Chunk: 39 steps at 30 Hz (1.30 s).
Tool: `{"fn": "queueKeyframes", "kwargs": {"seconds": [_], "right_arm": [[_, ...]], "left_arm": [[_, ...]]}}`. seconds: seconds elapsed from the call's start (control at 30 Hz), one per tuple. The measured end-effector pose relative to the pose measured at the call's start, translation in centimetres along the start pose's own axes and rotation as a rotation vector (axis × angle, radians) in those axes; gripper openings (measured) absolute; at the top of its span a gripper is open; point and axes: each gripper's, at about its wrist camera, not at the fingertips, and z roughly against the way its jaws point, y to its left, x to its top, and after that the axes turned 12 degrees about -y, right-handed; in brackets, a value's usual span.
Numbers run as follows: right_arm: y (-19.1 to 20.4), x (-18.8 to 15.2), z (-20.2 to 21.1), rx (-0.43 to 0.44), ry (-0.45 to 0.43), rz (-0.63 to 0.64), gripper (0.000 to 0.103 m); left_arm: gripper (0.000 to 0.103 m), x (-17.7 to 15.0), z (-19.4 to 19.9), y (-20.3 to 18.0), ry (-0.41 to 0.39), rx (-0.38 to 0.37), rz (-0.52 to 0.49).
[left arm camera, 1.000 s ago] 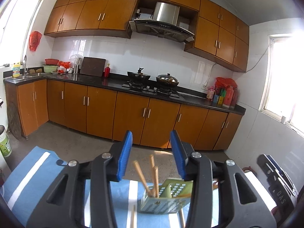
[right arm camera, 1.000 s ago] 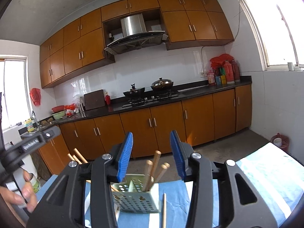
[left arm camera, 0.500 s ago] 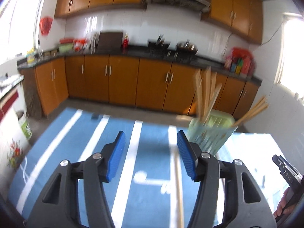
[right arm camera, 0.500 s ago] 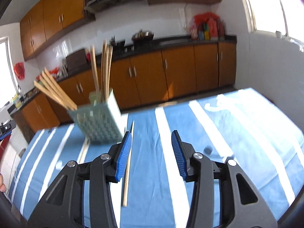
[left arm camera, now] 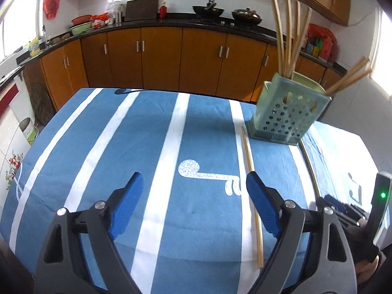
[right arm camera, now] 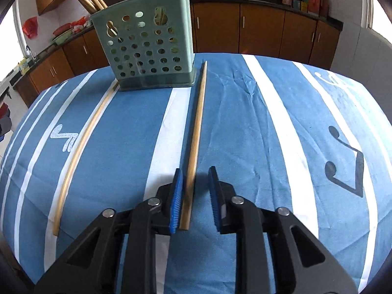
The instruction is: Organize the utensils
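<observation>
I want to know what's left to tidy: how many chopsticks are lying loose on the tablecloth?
2. One chopstick lies between the right gripper jaws, running toward the holder. The other chopstick lies to its left, its far end at the holder's base. Others already stand inside.

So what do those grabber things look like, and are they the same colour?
Yes, they match. The left gripper and right gripper each have two black angular plastic arms with triangular cut-outs and round silver screws. Their fingers wear bright blue ribbed pads. In the left view, a black device with a green light sits beside the other one.
</observation>
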Motion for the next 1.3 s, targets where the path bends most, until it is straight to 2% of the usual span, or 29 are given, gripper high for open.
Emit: {"fn": "queueKeyframes", "kwargs": {"seconds": [0.03,0.13,0.17,0.33,0.53,0.67,0.7,0.73,0.77,0.87,1.07,1.2,1.3], "right_arm": [[-0.2,0.0,0.0,-0.007,-0.002,0.001,0.008],[-1.6,-0.2,0.3,-0.038,-0.013,-0.032,0.008],[-2.2,-0.2,0.4,-0.057,-0.018,-0.046,0.008],[-6.4,0.2,0.7,-0.198,-0.026,-0.166,0.008],[-7.3,-0.4,1.0,-0.202,-0.028,-0.162,0.008],[-7.0,-0.8,0.9,-0.195,-0.026,-0.158,0.008],[-7.0,-0.8,0.9,-0.193,-0.025,-0.156,0.008],[-7.1,-0.6,0.6,-0.19,-0.024,-0.154,0.008],[-7.0,-0.6,0.6,-0.187,-0.024,-0.152,0.008],[-6.6,-0.6,0.5,-0.155,-0.023,-0.139,0.008],[-5.0,-0.4,0.2,-0.09,-0.027,-0.087,0.008],[-4.4,-0.2,-0.3,-0.097,-0.031,-0.058,0.008],[-4.4,-0.2,-0.3,-0.1,-0.031,-0.054,0.008]], "left_arm": [[0.084,-0.2,-0.1,-0.3,0.006,-0.013,-0.007],[0.08,-0.5,-0.9,-1.6,0.034,-0.055,-0.013],[0.076,-0.8,-1.1,-1.9,0.043,-0.074,-0.016],[0.064,-2.4,-2.2,-4.7,0.089,-0.148,-0.072],[0.049,-4.5,-4.0,-7.8,0.158,-0.15,-0.147],[0.028,-5.8,-5.3,-8.8,0.203,-0.118,-0.173],[0.019,-6.0,-5.2,-9.1,0.176,-0.099,-0.193],[0.016,-6.0,-5.2,-9.2,0.173,-0.095,-0.204],[0.008,-6.0,-5.2,-9.1,0.169,-0.09,-0.206],[0.008,-5.5,-5.6,-8.1,0.17,-0.076,-0.176],[0.008,-3.5,-7.6,-3.4,0.157,0.021,-0.115],[0.009,-2.7,-8.4,-1.5,0.135,0.023,-0.108],[0.014,-2.5,-8.6,-1.0,0.117,0.024,-0.117]]}}
